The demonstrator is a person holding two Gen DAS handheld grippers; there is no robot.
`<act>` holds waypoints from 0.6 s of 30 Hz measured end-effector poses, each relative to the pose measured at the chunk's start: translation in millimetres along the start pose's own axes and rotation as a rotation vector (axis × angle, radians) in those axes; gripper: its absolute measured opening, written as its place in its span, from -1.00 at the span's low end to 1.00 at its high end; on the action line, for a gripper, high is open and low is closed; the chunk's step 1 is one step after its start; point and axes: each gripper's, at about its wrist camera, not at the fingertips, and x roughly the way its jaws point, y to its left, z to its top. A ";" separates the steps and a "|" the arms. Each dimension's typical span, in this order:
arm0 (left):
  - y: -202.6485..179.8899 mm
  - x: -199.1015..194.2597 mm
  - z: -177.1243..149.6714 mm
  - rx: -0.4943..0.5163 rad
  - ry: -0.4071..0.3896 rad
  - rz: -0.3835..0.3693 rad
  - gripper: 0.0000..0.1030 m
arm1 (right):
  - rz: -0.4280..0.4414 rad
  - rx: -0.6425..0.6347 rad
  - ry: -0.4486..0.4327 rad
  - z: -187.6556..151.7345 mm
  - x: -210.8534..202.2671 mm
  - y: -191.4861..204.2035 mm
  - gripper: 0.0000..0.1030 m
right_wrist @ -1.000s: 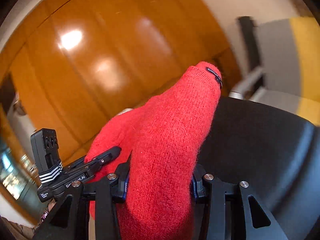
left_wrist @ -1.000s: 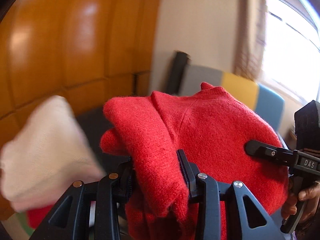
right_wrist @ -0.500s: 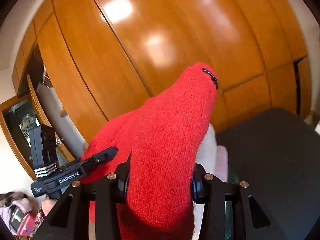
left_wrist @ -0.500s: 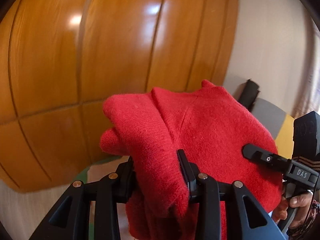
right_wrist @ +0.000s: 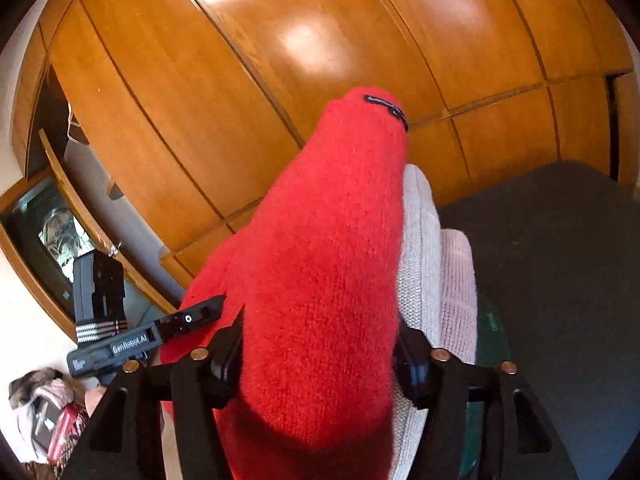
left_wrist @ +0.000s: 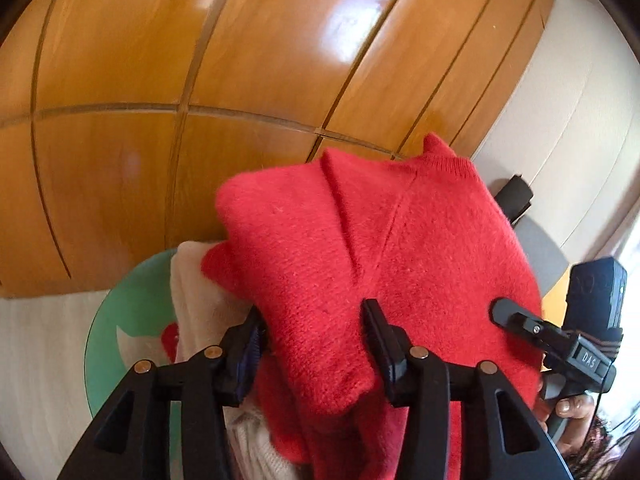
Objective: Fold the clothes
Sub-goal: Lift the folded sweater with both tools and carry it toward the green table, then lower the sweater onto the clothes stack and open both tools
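A folded red knit sweater (left_wrist: pixel 380 248) is held up in the air by both grippers. My left gripper (left_wrist: pixel 312 340) is shut on its thick folded edge. My right gripper (right_wrist: pixel 320 348) is shut on the other side of the red sweater (right_wrist: pixel 320 280); it also shows in the left wrist view (left_wrist: pixel 520 320). The left gripper shows in the right wrist view (right_wrist: pixel 192 320). Below the sweater lies a stack of folded knitwear, cream (left_wrist: pixel 200 300) and pale pink (right_wrist: pixel 456 288).
The folded stack lies on a round green table (left_wrist: pixel 124 320). A wooden panelled wardrobe (left_wrist: pixel 200 80) fills the background. A dark chair or sofa (right_wrist: pixel 560 280) stands to the right. A heap of clothes (right_wrist: pixel 40 408) lies at lower left.
Both grippers have swung left and downward with the red sweater. The window and coloured sofa left view; the green table and folded cream and pink stack came into view beneath.
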 end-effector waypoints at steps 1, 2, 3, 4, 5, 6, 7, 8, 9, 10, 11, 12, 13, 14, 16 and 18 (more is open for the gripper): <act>-1.3 -9.9 -1.4 0.003 -0.033 0.026 -0.09 | -0.014 -0.024 -0.027 1.2 -10.8 6.1 0.26; -6.1 -22.3 -0.4 0.022 -0.089 0.065 -0.16 | -0.040 -0.058 -0.076 2.4 -26.2 12.3 0.27; -11.8 -35.3 0.9 0.044 -0.150 0.107 -0.16 | -0.076 -0.101 -0.130 5.3 -41.7 19.4 0.28; -21.5 -48.4 4.5 0.072 -0.223 0.147 -0.16 | -0.110 -0.154 -0.172 9.4 -53.6 28.1 0.31; -34.0 -51.2 9.9 0.106 -0.251 0.158 -0.16 | -0.142 -0.220 -0.199 13.1 -62.0 39.7 0.26; -46.9 -50.5 15.7 0.141 -0.262 0.160 -0.16 | -0.169 -0.282 -0.210 17.7 -64.7 49.9 0.20; -59.8 -49.8 21.5 0.176 -0.273 0.161 -0.15 | -0.204 -0.352 -0.212 23.7 -62.7 61.7 -0.07; -71.6 -42.6 26.1 0.212 -0.256 0.159 -0.15 | -0.251 -0.411 -0.197 30.5 -55.9 72.5 -0.38; -83.0 -33.3 30.5 0.247 -0.229 0.156 -0.15 | -0.284 -0.448 -0.169 38.5 -45.5 80.3 -0.48; -92.8 -17.7 36.3 0.285 -0.195 0.149 -0.15 | -0.294 -0.470 -0.132 46.2 -32.8 85.7 -0.53; -98.9 -1.9 37.9 0.316 -0.150 0.157 -0.15 | -0.311 -0.491 -0.098 51.7 -19.4 87.9 -0.53; -97.5 12.2 42.8 0.334 -0.106 0.182 -0.14 | -0.348 -0.515 -0.072 57.0 -4.0 88.7 -0.53; -95.7 34.4 45.1 0.345 -0.045 0.220 -0.15 | -0.376 -0.525 -0.041 62.0 11.3 85.5 -0.53; -88.7 43.5 42.5 0.340 -0.012 0.234 -0.14 | -0.399 -0.528 -0.007 66.8 26.2 80.8 -0.53; -70.9 51.3 35.0 0.317 0.034 0.244 -0.14 | -0.425 -0.498 0.086 75.2 56.7 64.6 -0.38; -53.2 58.7 29.8 0.252 0.072 0.214 -0.11 | -0.396 -0.357 0.208 77.6 83.9 33.0 -0.37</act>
